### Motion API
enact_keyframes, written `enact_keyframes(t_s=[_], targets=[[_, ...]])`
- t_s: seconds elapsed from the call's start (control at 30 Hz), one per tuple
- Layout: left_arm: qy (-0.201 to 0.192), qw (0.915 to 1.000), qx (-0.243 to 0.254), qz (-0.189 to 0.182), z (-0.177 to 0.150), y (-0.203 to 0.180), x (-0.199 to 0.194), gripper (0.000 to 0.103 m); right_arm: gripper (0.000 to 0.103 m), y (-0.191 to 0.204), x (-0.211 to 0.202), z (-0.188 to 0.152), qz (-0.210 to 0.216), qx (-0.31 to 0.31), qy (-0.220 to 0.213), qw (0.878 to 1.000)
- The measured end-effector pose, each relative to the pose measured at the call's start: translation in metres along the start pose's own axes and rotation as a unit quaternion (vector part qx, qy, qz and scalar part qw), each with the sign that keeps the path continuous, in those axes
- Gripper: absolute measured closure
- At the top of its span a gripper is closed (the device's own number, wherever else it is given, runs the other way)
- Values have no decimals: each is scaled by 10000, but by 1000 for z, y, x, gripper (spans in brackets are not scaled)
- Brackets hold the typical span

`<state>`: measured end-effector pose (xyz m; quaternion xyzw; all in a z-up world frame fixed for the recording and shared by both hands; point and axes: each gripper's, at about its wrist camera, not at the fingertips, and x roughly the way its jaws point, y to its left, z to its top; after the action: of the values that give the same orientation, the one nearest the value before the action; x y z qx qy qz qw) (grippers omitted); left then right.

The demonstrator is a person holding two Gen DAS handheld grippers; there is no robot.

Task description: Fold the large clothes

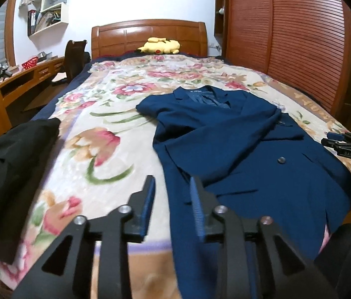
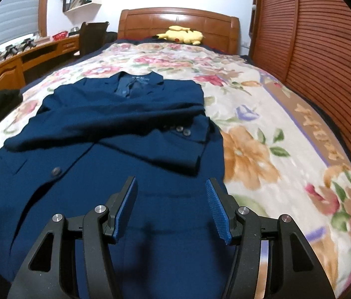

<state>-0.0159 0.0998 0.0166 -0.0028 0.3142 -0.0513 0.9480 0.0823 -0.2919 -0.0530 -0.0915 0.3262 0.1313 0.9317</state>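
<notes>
Left tool (image 1: 173, 183): jaws narrowly parted, nothing between them, poised above the near left edge of the jacket (image 1: 230, 144). Right tool (image 2: 171, 184): jaws moderately wide, empty, over the jacket's lower front. The blue jacket lies face up on the bed (image 1: 95, 114), collar toward the headboard (image 1: 148, 35), both sleeves folded across the chest. A folded black garment (image 1: 13, 169) rests at the bed's left edge; a yellow plush toy (image 1: 159, 46) lies near the headboard. Judged handling: soft, limp, fairly heavy cloth with stiffer shoulders; it will sag, so each tool should pinch a bottom hem corner and carry it toward the collar.
</notes>
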Motion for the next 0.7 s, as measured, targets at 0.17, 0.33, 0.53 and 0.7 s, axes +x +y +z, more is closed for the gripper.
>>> enact_keyframes(t_s=[0.17, 0.33, 0.53, 0.7], targets=[[-60, 10000, 22, 32, -14, 6, -22, 51, 45, -1, -22, -13, -126, -107, -1, 9999], [-37, 10000, 66, 38, -25, 6, -34, 48, 42, -9, -44, -25, -134, 0, -105, 9999], [35, 9999, 119, 100, -40, 2, -35, 48, 27, -11, -54, -31, -105, -54, -107, 9999], [223, 9997, 73, -17, -54, -6, -21, 48, 26, -13, -52, -41, -77, -119, 85, 9999]])
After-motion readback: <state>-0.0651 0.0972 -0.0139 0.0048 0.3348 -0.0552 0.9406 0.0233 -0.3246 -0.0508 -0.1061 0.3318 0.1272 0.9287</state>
